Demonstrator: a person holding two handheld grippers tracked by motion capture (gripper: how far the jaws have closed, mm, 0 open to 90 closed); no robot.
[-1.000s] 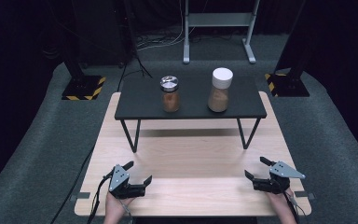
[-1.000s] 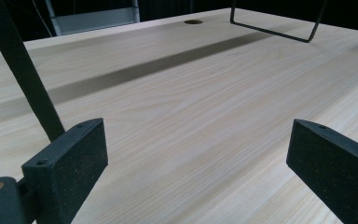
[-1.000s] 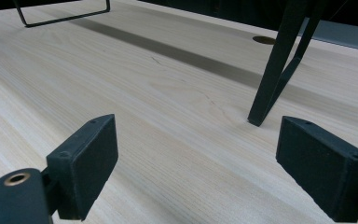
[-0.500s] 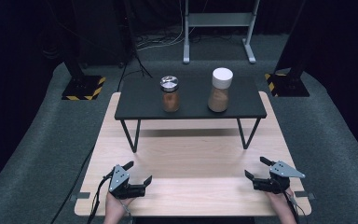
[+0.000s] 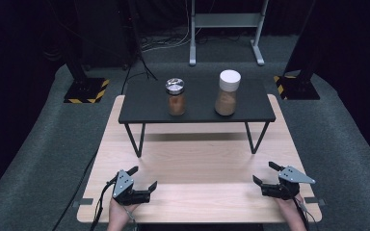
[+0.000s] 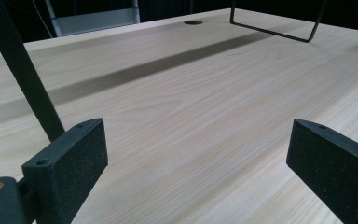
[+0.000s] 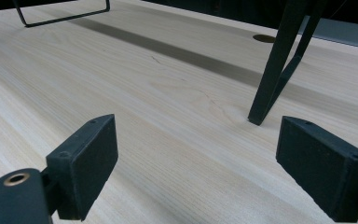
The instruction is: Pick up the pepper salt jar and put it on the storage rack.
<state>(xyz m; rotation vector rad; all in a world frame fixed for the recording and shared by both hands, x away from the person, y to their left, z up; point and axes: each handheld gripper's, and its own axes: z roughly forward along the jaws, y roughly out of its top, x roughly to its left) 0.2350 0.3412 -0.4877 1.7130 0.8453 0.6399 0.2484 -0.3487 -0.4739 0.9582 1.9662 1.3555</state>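
Two jars stand on a small black raised shelf (image 5: 144, 108) at the far side of the wooden table (image 5: 197, 159). The shorter jar (image 5: 176, 96) has a silver lid and brown contents. The taller jar (image 5: 228, 93) has a white lid and light brown contents. My left gripper (image 5: 142, 177) rests near the table's front left, open and holding nothing. My right gripper (image 5: 264, 173) rests at the front right, also open and holding nothing. In the left gripper view the gripper (image 6: 198, 165) has only bare wood between its jaws, and so has the gripper (image 7: 198, 161) in the right gripper view.
The shelf stands on thin black wire legs (image 5: 136, 139), one leg (image 7: 272, 65) close ahead in the right gripper view. Grey carpet surrounds the table. Black stands with yellow-striped bases (image 5: 86, 90) and a metal frame (image 5: 224, 29) sit beyond the table.
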